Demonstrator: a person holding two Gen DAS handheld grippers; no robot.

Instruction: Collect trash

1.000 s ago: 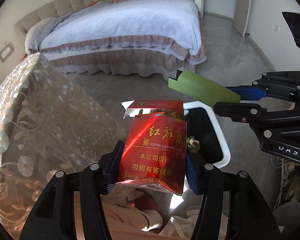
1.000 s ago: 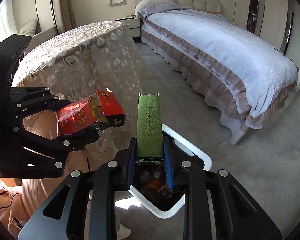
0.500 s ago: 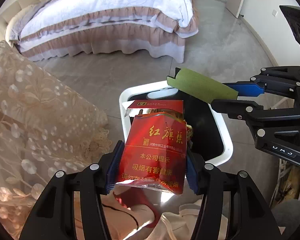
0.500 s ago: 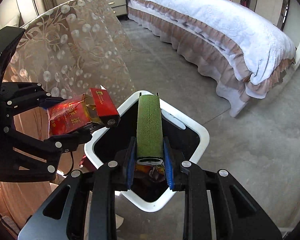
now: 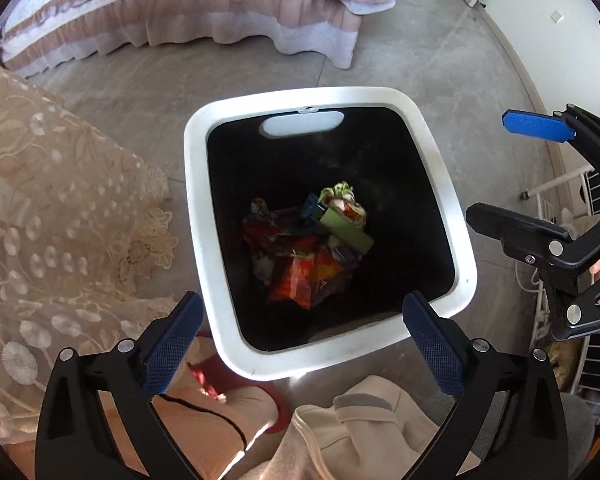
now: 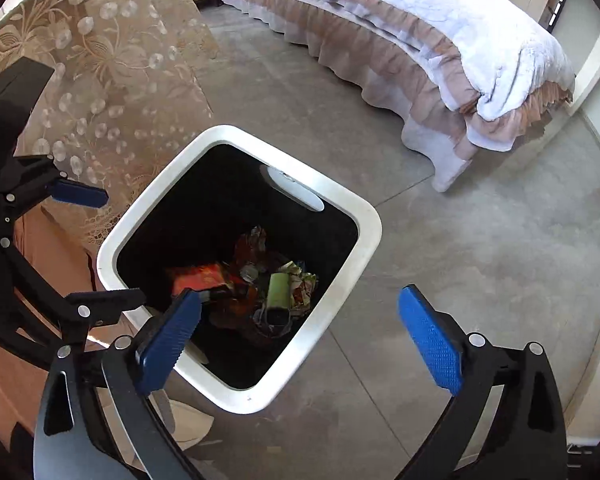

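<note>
A white-rimmed black trash bin (image 5: 204, 216) stands on the floor; it also shows in the right wrist view (image 6: 364, 216). Inside lie the green box (image 5: 346, 233), the red cigarette pack (image 6: 198, 280) and several crumpled wrappers (image 5: 296, 276). The green box also shows in the right wrist view (image 6: 278, 290). My left gripper (image 5: 300, 344) is open and empty above the bin's near rim. My right gripper (image 6: 300, 340) is open and empty above the bin's near corner. The right gripper also shows at the right edge of the left wrist view (image 5: 512, 172).
A table draped in a beige lace cloth (image 5: 52, 216) stands left of the bin. A bed with a white quilt (image 6: 440, 36) stands beyond on the grey floor (image 6: 480, 260). The person's legs (image 5: 352, 432) are below the grippers. A white wire rack (image 5: 592, 360) is at the right.
Both grippers opened. The red cigarette pack and the green box fell into the bin. Both grippers tilted down over the bin.
</note>
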